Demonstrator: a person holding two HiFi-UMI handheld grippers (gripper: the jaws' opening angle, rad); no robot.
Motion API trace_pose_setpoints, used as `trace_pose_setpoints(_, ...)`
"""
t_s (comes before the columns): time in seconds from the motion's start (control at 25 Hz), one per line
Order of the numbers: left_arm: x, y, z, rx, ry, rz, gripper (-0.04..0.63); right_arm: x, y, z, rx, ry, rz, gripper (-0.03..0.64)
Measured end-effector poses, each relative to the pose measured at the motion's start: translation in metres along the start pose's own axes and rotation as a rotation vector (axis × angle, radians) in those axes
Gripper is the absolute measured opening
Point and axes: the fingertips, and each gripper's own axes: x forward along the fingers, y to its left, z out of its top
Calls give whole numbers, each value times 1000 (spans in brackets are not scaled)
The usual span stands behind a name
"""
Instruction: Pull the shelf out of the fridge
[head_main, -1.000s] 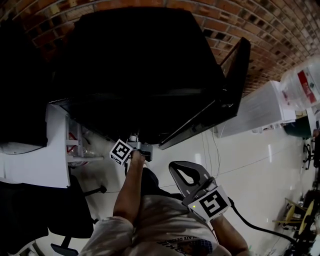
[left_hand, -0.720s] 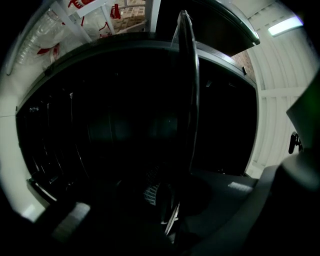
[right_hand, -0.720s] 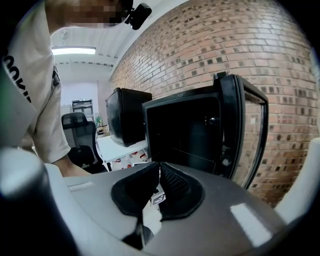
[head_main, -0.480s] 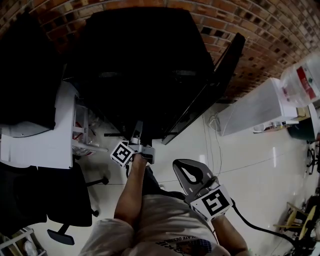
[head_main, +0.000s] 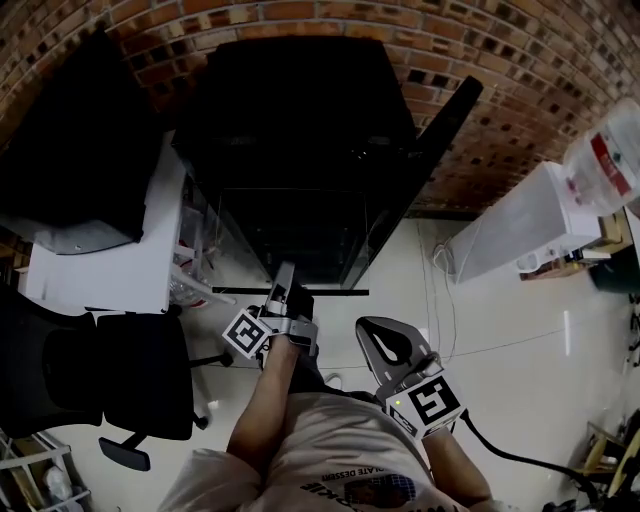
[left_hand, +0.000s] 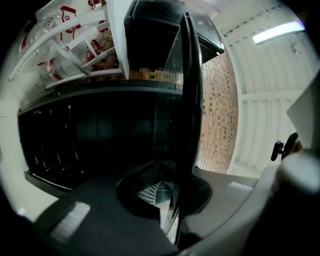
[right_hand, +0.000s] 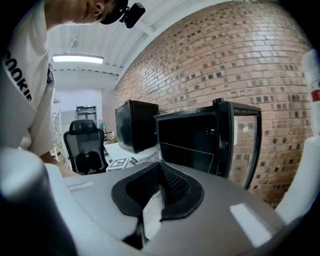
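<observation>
Only the left gripper view shows me the grip. There the one fridge (head_main: 300, 150) is a dark mass, and its single shelf (left_hand: 189, 125) runs edge-on into the left gripper (head_main: 284, 280), whose jaws are clamped tight on the front rim. The head view shows the shelf sticking out past the fridge's open mouth, farther than a second ago. The other of my two grippers, the right gripper (right_hand: 150, 200), hangs closed and empty beside the person's torso.
</observation>
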Motion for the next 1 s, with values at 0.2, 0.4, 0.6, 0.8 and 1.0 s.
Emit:
trace_pose_setpoints(0.2,-23,-45,-6,12,6,-39,12,-11,12,13,-8,-52,-12,5)
trace_pose_setpoints(0.4,-41,-89,-18,32,37,-87,14,-18,27,33,-27,-112,1,5)
trace_pose_setpoints(0.6,-53,-118,-26,50,74,-111,16,-25,32,45,-18,-157,-11,5)
trace_pose_setpoints(0.8,-66,-137,-34,42,112,-126,17,-29,39,47,0,-168,-35,5)
trace_pose_setpoints(1.0,-73,-151,-43,57,149,-148,17,-32,46,51,-17,-184,-42,5)
